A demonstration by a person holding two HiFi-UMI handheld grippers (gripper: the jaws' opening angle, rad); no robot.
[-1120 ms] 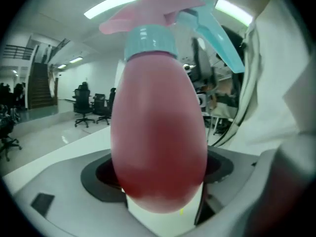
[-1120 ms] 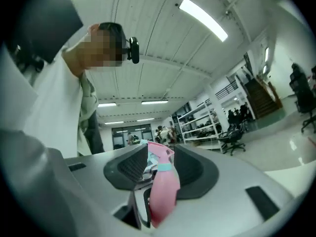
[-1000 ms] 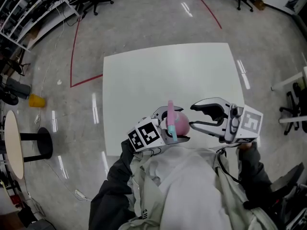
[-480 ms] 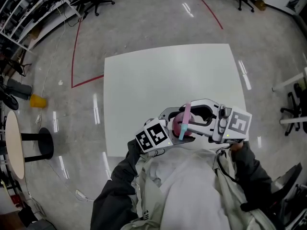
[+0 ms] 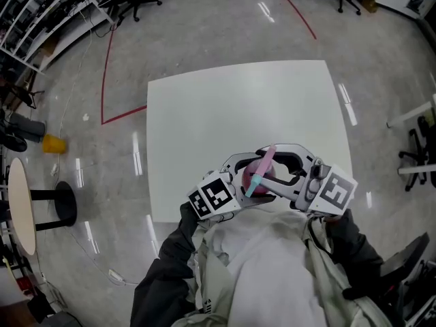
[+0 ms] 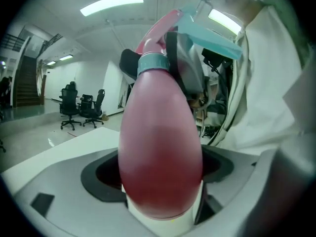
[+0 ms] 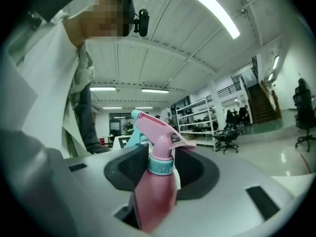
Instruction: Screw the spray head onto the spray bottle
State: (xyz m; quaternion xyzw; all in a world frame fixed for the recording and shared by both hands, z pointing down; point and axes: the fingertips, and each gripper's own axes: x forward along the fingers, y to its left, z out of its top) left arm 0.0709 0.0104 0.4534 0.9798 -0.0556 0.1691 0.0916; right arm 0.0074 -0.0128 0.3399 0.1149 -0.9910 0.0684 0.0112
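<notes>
- L gripper (image 6: 162, 177): jaws wide, clamped on the body of a pink egg-shaped plastic spray bottle (image 6: 160, 132).
- R gripper (image 7: 163, 174): jaws pinch the pink-and-teal spray head (image 7: 153, 127) at its collar.
- Bottle tilted, above the near edge of the white table (image 5: 238, 107).

Light: bright, cool and even throughout. Source: long white ceiling strip lamps (image 6: 111, 3), seen again at the upper right of the right gripper view.
Glare: pale lamp streaks on the glossy grey floor (image 5: 262, 11); the square white tabletop (image 5: 238, 114) is close to washed out, with almost no shadow on it.
Focus: the pink rounded plastic spray bottle (image 6: 160, 147) fills the centre of the left gripper view, soft and blurred, with a dull sheen; the room behind it is sharper. The pink and teal plastic spray head (image 7: 157, 135) is fairly crisp.
Distortion: both gripper views are fisheye, with black corners and bowed lines; the head view curves at its edges.
</notes>
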